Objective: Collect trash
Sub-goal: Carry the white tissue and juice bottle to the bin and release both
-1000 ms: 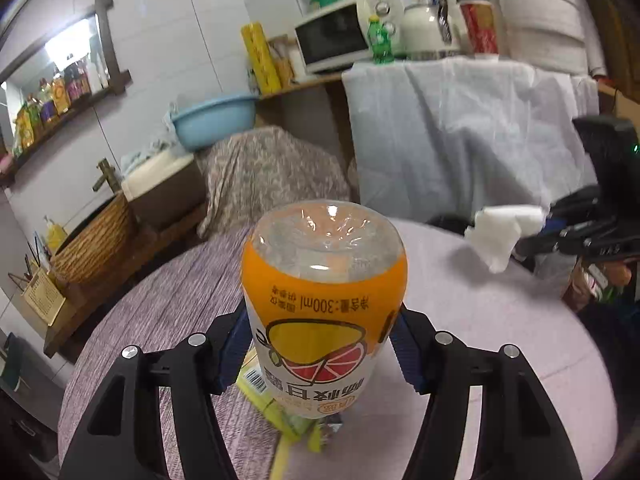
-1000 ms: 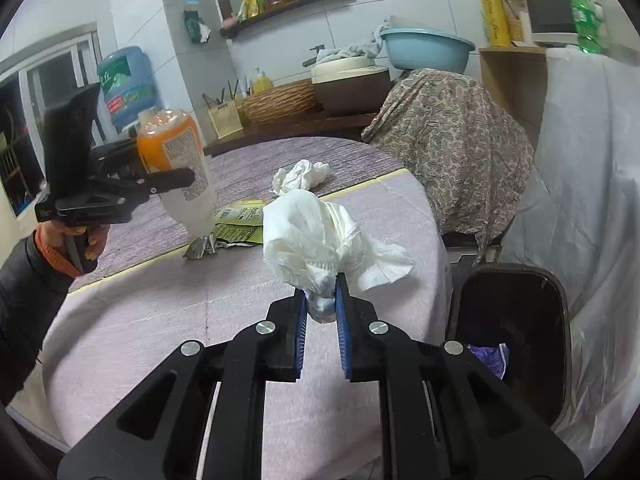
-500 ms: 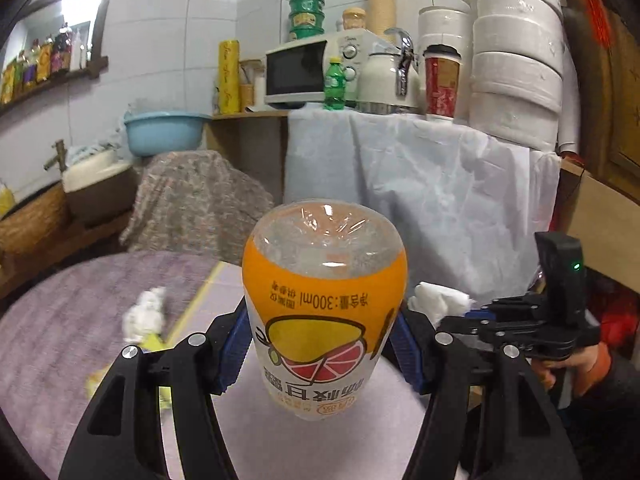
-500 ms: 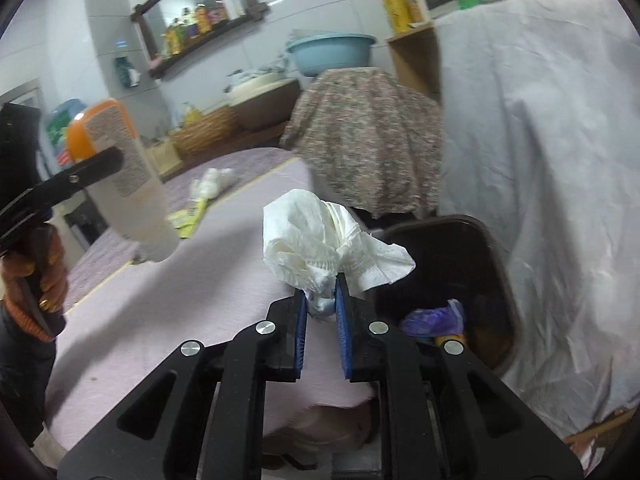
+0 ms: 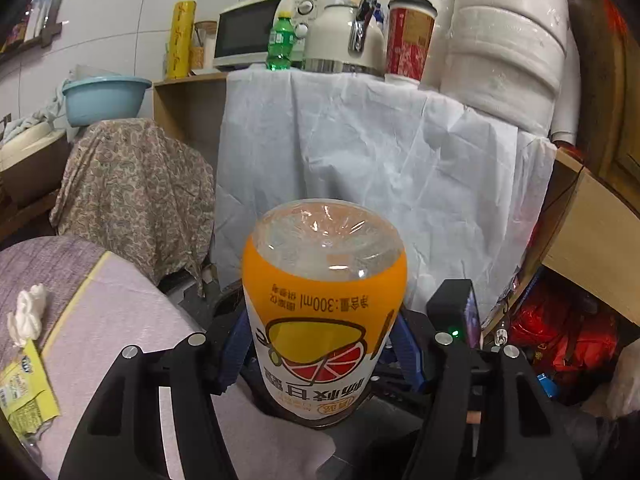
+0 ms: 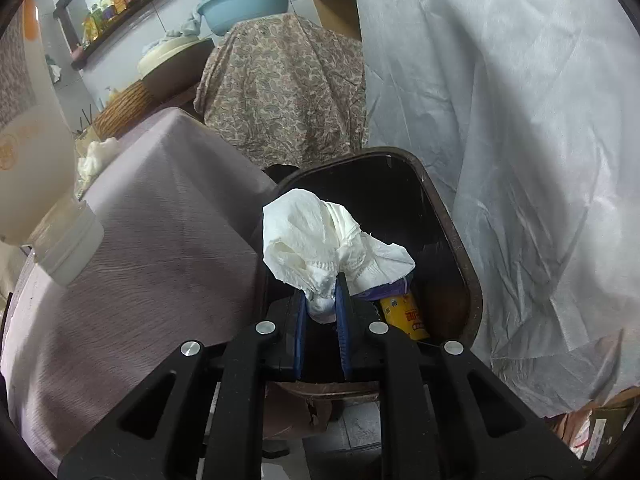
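Observation:
My left gripper (image 5: 320, 344) is shut on an orange-labelled plastic bottle (image 5: 324, 304), held bottom-forward; it also shows at the left edge of the right wrist view (image 6: 36, 152). My right gripper (image 6: 322, 304) is shut on a crumpled white tissue (image 6: 328, 244) and holds it over the open dark trash bin (image 6: 452, 232), which holds a yellow can (image 6: 404, 314) and purple scrap. Another crumpled tissue (image 5: 26, 316) and a yellow-green wrapper (image 5: 24, 392) lie on the purple-clothed round table (image 5: 120, 320).
A white sheet (image 5: 380, 168) drapes a shelf behind the bin, with microwave (image 5: 248, 32), kettle and paper rolls on top. A floral-covered object (image 6: 284, 84) stands beside the table. A blue basin (image 5: 104, 98) sits behind it. Red bags (image 5: 560, 340) lie at the right.
Both grippers swung right, off the table toward the bin. The tissue now hangs over the bin opening, and the bottle has come close beside the right gripper.

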Demonstrator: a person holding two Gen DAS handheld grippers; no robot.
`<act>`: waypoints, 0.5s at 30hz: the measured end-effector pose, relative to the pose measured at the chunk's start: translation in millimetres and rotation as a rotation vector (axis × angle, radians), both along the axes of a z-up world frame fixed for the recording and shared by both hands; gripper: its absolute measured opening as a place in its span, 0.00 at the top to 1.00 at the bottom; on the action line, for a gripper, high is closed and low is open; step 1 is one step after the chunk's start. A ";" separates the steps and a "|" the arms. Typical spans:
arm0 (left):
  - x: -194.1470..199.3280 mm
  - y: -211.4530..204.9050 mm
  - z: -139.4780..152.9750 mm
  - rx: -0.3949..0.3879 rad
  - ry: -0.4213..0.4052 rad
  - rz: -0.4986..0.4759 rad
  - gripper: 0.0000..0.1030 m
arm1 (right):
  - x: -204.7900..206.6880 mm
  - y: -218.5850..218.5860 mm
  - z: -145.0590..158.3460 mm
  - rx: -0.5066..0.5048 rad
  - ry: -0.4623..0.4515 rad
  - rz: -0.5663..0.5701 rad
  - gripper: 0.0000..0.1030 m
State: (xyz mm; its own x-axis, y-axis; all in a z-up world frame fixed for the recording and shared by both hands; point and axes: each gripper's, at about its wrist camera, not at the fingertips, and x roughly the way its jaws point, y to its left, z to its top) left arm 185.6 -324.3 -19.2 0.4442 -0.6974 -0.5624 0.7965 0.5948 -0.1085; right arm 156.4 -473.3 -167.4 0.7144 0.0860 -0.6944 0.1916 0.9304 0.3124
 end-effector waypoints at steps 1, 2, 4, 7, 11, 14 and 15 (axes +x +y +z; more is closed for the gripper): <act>1.4 -3.1 -2.7 0.002 0.010 0.002 0.40 | 4.2 -1.8 -5.3 0.004 0.009 -0.003 0.86; 2.9 -7.3 -6.1 0.005 0.023 0.002 0.40 | 7.1 -3.1 -9.0 0.006 0.015 -0.006 0.86; 5.3 -15.5 -12.9 0.019 0.033 0.008 0.40 | 12.2 -6.5 -19.0 0.018 0.031 -0.015 0.86; 9.3 -28.6 -23.7 0.051 0.052 0.012 0.40 | 19.0 -10.4 -34.4 0.023 0.052 -0.029 0.82; 15.2 -42.6 -36.7 0.094 0.081 0.025 0.40 | 16.6 -10.8 -42.4 0.010 0.052 -0.059 0.58; 21.5 -51.8 -45.0 0.130 0.100 0.042 0.40 | 5.6 -14.0 -44.2 0.018 0.036 -0.092 0.52; 23.5 -54.6 -47.6 0.142 0.105 0.048 0.40 | 2.3 -15.0 -44.1 0.010 0.040 -0.103 0.50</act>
State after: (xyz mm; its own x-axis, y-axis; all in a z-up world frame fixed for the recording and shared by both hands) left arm 209.1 -378.9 -66.8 0.4088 -0.5873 -0.6985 0.7555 0.6472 -0.1020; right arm 158.7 -488.3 -211.5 0.6914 0.0207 -0.7222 0.2982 0.9023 0.3114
